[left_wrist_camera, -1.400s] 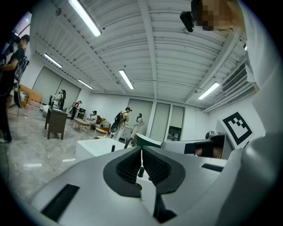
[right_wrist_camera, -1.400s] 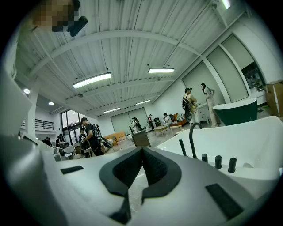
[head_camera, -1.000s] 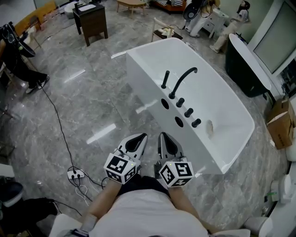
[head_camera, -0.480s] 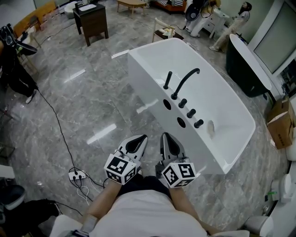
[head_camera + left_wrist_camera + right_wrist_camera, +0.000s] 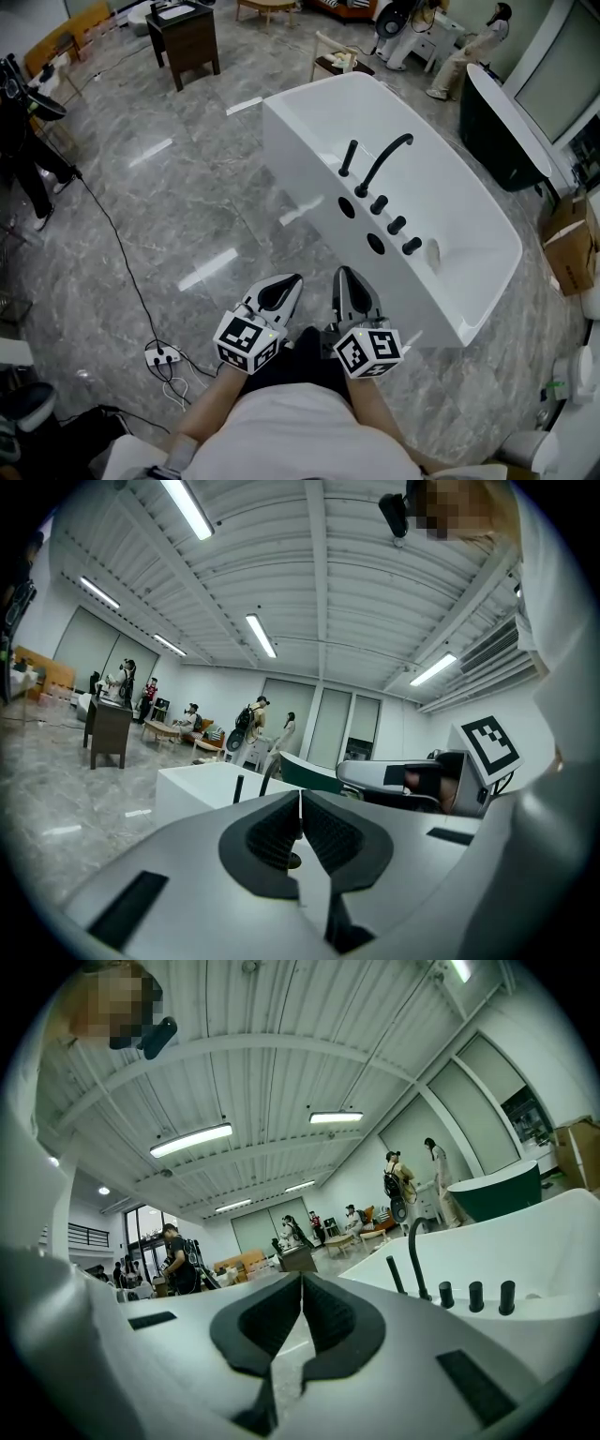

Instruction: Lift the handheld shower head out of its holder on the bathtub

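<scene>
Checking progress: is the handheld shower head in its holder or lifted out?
In: the shower head stands upright on the bathtub rim, left tongs and right tongs short of it.

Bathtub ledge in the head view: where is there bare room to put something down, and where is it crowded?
Bare: the ledge end between the far corner of the bathtub and the handheld shower head; also the grey floor between tub and cable. Crowded: around spout and knobs.

White shirt (image 5: 300, 436); grey left gripper (image 5: 289, 280) and right gripper (image 5: 345, 274) carry black-white marker cubes (image 5: 248, 342).
</scene>
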`<state>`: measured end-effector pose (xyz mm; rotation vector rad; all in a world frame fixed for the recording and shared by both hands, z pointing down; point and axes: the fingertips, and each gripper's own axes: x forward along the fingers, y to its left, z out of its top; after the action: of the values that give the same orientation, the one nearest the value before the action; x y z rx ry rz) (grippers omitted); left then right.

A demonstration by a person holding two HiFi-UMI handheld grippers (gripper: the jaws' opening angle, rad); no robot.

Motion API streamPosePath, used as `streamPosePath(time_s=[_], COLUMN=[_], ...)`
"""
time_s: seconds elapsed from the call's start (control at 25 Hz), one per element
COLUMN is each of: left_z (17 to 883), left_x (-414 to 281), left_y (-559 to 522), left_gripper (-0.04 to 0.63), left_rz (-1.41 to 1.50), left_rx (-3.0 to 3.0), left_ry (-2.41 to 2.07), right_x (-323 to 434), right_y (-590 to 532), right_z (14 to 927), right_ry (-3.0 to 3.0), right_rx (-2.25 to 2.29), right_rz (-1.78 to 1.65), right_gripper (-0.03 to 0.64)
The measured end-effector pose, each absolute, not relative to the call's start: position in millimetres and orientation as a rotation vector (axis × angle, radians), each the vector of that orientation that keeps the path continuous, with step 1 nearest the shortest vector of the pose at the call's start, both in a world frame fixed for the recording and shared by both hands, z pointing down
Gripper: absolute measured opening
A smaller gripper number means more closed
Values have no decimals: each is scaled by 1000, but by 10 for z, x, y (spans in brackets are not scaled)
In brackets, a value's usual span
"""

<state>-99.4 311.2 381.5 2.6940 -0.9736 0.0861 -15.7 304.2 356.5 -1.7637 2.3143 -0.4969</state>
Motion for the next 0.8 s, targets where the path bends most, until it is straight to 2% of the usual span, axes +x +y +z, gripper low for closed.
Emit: streamPosePath(time_s=[0.48,0.8], left_z=[3873,3949], left_x=[-1122,-964], left_y=[2903,2654], left_gripper=[12,13], left_rz=[58,73], left_rx=[2651,2627], left_ry=[-1018,-992], right_x=[-100,4], right_y=[2818,2585], right_z=[3538,3611], right_ry=[2285,2299], right_rx=[-1803,-1804], right_rz=[-428,-466], right_gripper=[18,18])
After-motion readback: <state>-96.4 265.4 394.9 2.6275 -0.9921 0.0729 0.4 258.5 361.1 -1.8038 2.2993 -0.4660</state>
